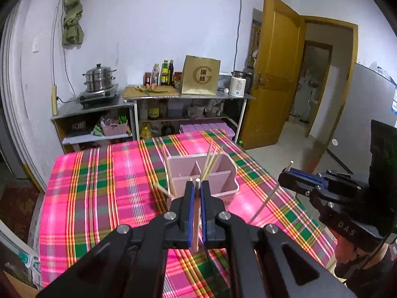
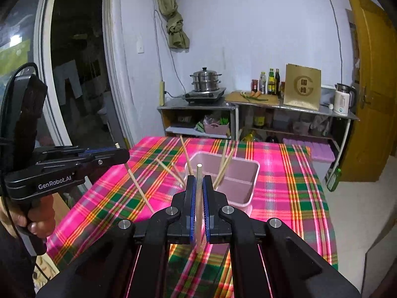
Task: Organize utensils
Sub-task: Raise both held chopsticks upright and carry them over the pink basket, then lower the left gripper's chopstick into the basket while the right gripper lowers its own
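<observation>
A pink divided utensil holder [image 1: 224, 171] stands on the plaid tablecloth; it also shows in the right wrist view [image 2: 244, 173]. Several wooden chopsticks [image 1: 211, 160] lean inside it, and others stick out at its left side [image 2: 171, 171]. My left gripper [image 1: 197, 186] is shut on one chopstick [image 1: 196, 221], held upright above the cloth just in front of the holder. My right gripper [image 2: 198, 181] is shut on another chopstick [image 2: 198, 213], also upright in front of the holder. Each gripper shows from the side in the other's view [image 1: 292, 173] [image 2: 116, 152].
The table [image 1: 99, 186] carries a pink, green and yellow plaid cloth. Behind it stand metal shelves [image 1: 153, 99] with a steamer pot, bottles, a cardboard box and a kettle. An open yellow door [image 1: 278, 74] is at the right.
</observation>
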Tool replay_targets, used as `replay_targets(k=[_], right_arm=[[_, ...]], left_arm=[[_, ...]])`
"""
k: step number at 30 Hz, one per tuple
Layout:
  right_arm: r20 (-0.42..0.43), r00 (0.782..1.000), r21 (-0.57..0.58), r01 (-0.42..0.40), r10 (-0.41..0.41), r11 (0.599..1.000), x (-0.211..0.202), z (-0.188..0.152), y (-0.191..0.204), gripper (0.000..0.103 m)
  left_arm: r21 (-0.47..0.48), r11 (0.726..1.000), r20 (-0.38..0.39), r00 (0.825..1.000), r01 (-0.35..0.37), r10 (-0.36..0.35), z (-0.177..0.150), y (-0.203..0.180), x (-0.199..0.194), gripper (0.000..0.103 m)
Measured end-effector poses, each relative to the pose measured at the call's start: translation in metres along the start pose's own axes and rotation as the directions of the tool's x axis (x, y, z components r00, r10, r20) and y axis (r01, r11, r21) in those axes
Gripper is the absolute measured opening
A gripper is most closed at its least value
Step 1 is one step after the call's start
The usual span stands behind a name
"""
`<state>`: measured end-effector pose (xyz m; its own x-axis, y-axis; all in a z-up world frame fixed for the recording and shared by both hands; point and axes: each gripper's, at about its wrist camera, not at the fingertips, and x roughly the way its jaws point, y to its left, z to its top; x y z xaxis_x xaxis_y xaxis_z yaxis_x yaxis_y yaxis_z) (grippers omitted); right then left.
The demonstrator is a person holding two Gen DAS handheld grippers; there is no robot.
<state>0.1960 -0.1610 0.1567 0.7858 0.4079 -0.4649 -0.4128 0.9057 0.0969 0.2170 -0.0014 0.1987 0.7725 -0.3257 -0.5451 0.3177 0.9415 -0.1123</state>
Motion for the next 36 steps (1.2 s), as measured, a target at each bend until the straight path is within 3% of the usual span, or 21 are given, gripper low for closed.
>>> replay_targets(k=[21, 36], right_arm=[[0.080, 0.997, 0.008, -0.018, 0.017, 1.000, 0.026, 0.059, -0.014, 0.005], [0.063, 0.998, 0.042, -0.030, 0.027, 0.999, 0.063, 0.064, -0.026, 0.005]], left_arm=[[0.025, 1.000, 0.052, 0.999, 0.013, -0.014, 0.068, -0.002, 0.034, 0.005], [0.021, 1.000, 0.027, 1.000, 0.007, -0.008, 0.071, 0.014, 0.070, 0.005]])
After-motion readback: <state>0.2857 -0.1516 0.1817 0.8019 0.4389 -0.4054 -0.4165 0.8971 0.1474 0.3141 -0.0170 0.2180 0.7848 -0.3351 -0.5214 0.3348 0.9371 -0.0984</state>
